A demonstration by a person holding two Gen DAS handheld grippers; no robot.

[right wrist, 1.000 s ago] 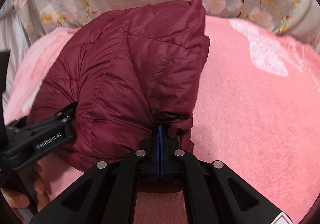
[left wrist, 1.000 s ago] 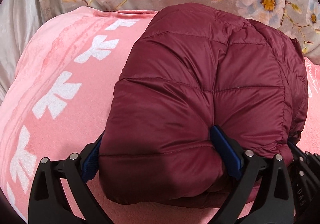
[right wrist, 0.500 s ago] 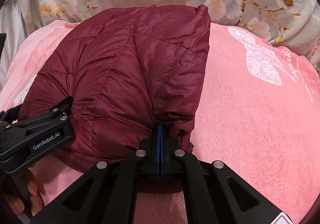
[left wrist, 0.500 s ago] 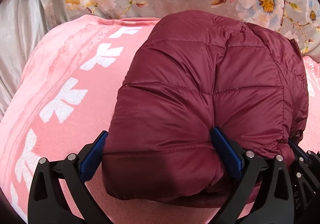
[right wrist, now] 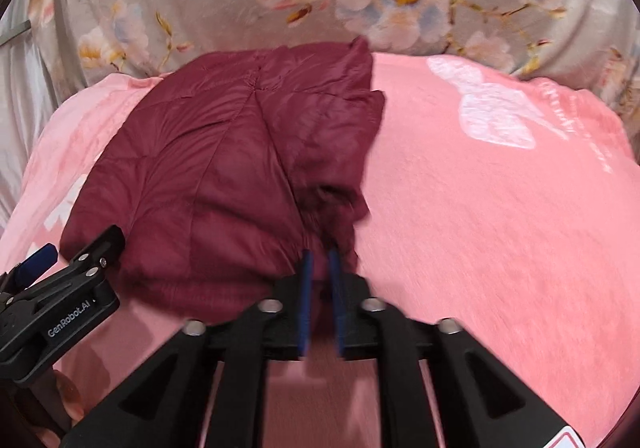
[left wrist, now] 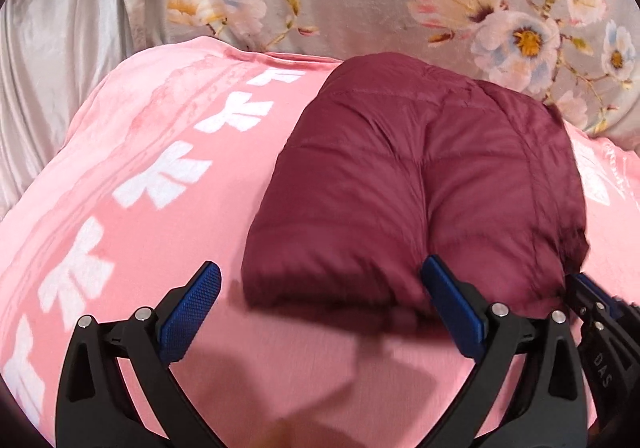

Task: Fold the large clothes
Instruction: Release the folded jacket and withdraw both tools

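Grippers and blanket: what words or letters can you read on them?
"GenRobot.AI": white print on the side of the left gripper, seen from the right wrist view.
"DAS": on the right gripper's black frame, at the edge of the left wrist view; possibly cut off.
Cursive white writing on the pink blanket beside the white bow: too blurred to read.

A pink blanket (left wrist: 168, 152) with white bow prints is covering the surface from 6 to 9 o'clock. Behind it, a grey floral fabric (left wrist: 360, 0) is running across 12 o'clock, with pale satin cloth (left wrist: 60, 48) lying at 10 o'clock.
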